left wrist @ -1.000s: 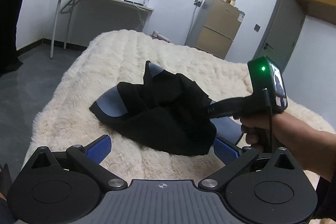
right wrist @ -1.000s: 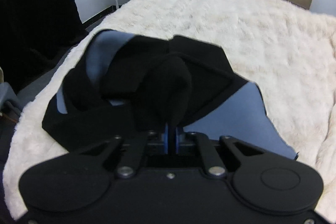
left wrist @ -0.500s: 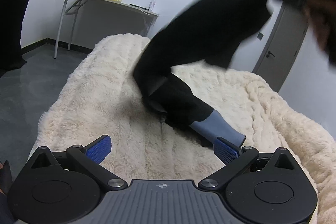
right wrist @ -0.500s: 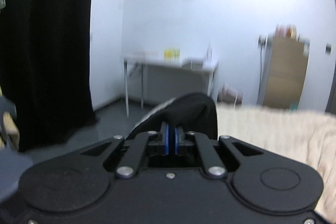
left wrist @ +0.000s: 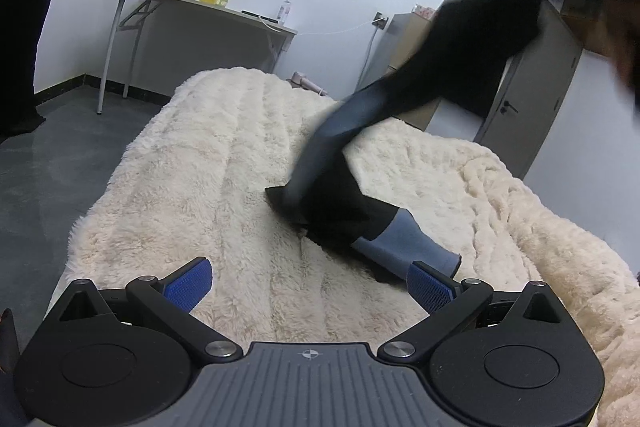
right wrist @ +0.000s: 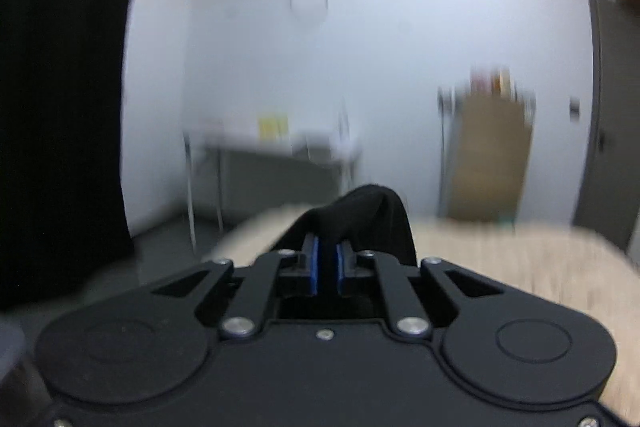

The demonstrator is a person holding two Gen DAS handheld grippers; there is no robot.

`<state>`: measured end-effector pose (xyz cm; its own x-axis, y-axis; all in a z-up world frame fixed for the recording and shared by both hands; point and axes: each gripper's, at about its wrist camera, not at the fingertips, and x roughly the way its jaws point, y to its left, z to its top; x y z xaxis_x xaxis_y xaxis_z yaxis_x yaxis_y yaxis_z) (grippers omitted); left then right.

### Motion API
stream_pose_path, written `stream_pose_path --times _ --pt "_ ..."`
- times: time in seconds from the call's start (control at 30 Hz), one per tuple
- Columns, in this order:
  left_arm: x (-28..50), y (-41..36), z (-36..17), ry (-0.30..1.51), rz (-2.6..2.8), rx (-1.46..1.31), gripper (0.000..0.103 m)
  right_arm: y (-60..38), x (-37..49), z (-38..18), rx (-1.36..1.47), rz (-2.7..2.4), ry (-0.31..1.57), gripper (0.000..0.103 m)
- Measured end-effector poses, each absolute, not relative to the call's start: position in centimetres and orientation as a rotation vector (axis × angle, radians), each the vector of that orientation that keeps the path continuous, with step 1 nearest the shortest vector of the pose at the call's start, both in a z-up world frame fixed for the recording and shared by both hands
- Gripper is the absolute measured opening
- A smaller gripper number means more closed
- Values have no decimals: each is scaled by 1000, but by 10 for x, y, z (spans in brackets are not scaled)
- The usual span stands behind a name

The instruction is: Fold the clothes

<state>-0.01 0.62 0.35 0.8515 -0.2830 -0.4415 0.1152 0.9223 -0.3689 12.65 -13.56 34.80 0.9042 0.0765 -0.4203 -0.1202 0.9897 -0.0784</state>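
Observation:
A black garment [left wrist: 340,203] with grey-blue panels stretches from the cream blanket up to the top right, blurred by motion. Its grey-blue sleeve end [left wrist: 404,247] lies on the blanket just beyond my left gripper's right finger. My left gripper [left wrist: 308,287] stands open low over the blanket with nothing between its pads. In the right wrist view my right gripper [right wrist: 327,259] is high in the air. Its jaws are opening slightly, and a fold of the black garment [right wrist: 372,207] is still pinched between the blue pads.
The fluffy cream blanket [left wrist: 192,187] covers the bed. A folding table [left wrist: 200,7] stands at the back wall, a tan cabinet [left wrist: 404,39] and a grey door [left wrist: 532,95] to the right. A black curtain [right wrist: 60,107] hangs at the left over grey floor.
My right gripper has risen sharply, pulling the garment off the blanket from a crumpled heap into a long hanging strip. The left gripper has stayed open in place.

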Motion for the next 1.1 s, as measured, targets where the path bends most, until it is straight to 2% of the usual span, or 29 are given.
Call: stream_pose_path --times 0.07,0.23,0.3,0.37,0.43,0.53,0.57,0.63,0.7,0.8,0.93,1.0,1.03,1.1 --pt "0 6 3 512 -215 -342 103 -141 132 260 -127 91 626 8" --pt "-1 5 3 516 -219 -343 103 -139 125 137 -210 69 938 18" --pt "1 6 1 521 -219 -351 103 -138 125 141 -222 54 871 29" --pt "4 6 0 525 -221 -357 103 -138 129 162 -225 57 781 51" --pt "9 5 -1 530 -228 -361 103 -131 135 180 -234 86 704 67" --pt "14 4 -3 539 -233 -359 103 -104 152 204 -272 197 661 72" --pt "16 4 -5 548 -234 -356 103 -85 165 205 -321 261 664 76" --pt "16 5 -6 555 -231 -360 103 -57 187 197 -413 331 675 79" --pt "14 7 -7 555 -225 -368 103 -32 198 191 -490 378 692 78" --pt "12 12 -7 544 -213 -393 103 2 226 162 -610 444 778 72" --pt "13 15 -8 530 -203 -423 103 19 265 126 -622 466 904 69" --pt "15 16 -8 537 -204 -423 103 26 276 113 -564 473 973 51" --pt "15 16 -8 539 -204 -423 103 26 275 110 -523 482 1007 30" --pt "16 15 -8 545 -209 -417 103 22 261 113 -499 484 1010 13"
